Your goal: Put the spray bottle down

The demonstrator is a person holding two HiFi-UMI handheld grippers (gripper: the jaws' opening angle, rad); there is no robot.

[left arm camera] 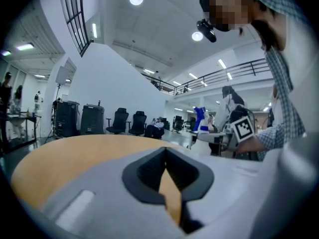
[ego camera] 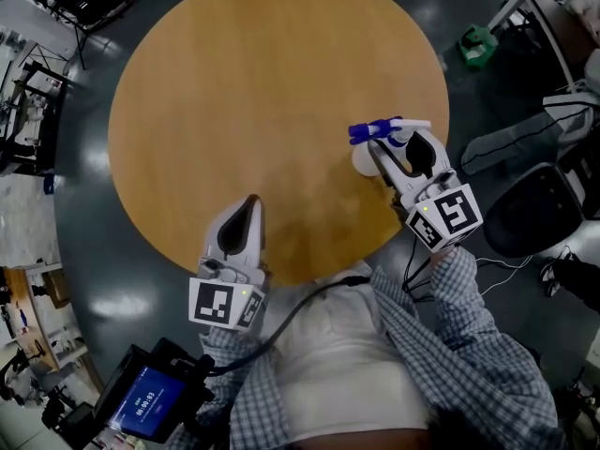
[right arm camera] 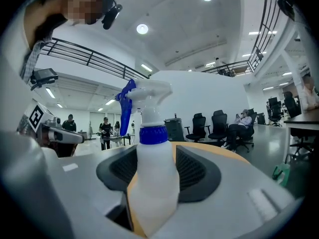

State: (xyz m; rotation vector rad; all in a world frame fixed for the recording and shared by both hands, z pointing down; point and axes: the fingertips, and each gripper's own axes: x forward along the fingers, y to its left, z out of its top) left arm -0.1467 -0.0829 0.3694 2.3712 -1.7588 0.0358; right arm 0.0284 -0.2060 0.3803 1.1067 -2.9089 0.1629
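A white spray bottle (ego camera: 386, 129) with a blue collar and blue trigger stands upright near the right edge of the round wooden table (ego camera: 234, 82). My right gripper (ego camera: 401, 144) is shut on its body. In the right gripper view the spray bottle (right arm camera: 154, 173) fills the space between the dark pads (right arm camera: 199, 171) and its nozzle points left. My left gripper (ego camera: 251, 202) hovers at the table's near edge, its jaws shut on nothing. From the left gripper (left arm camera: 166, 151) view, the bottle (left arm camera: 200, 118) shows far off to the right.
A black office chair (ego camera: 539, 209) stands right of the table, close to my right arm. A green object (ego camera: 478, 45) lies on the floor at the upper right. A device with a lit screen (ego camera: 150, 401) hangs at the lower left. Cables run from both grippers.
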